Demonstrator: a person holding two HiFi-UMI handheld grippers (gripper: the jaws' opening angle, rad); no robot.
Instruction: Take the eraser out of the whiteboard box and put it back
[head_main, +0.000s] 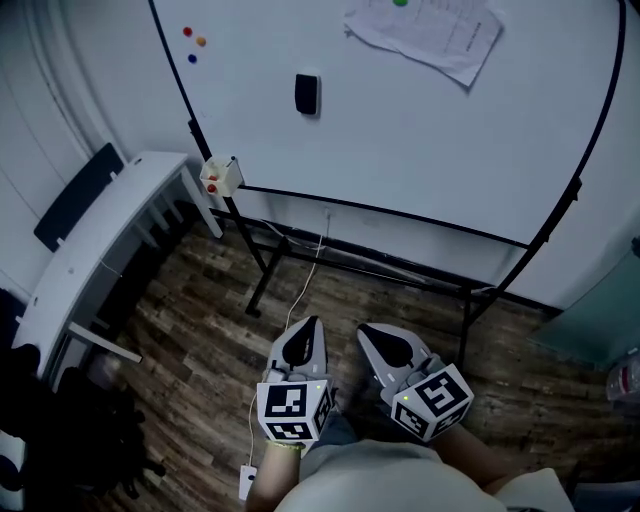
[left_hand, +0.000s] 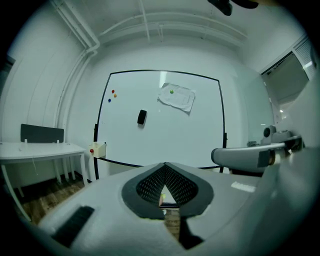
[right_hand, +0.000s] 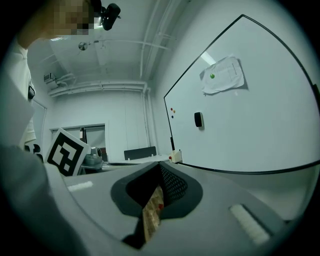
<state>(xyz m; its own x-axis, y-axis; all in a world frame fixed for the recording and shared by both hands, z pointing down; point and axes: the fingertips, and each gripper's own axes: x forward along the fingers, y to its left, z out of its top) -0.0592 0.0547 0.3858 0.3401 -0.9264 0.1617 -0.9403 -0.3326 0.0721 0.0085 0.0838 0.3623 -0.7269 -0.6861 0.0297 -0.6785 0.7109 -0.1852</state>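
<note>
Below the whiteboard (head_main: 420, 150), the left hand-held gripper (head_main: 309, 324) and the right hand-held gripper (head_main: 371, 332) are closed and empty; the eraser (head_main: 307, 94) sticks to the whiteboard.

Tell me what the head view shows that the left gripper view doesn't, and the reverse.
Only the head view: the white cable trailing down to the floor, and the marker cubes on the left gripper and right gripper.

Only the left gripper view: the ceiling pipes, and the left gripper's jaws close up, shut with nothing between them.

Both: the whiteboard, the black eraser stuck on it, the pinned paper, the small box at its left edge, and the white table.
</note>
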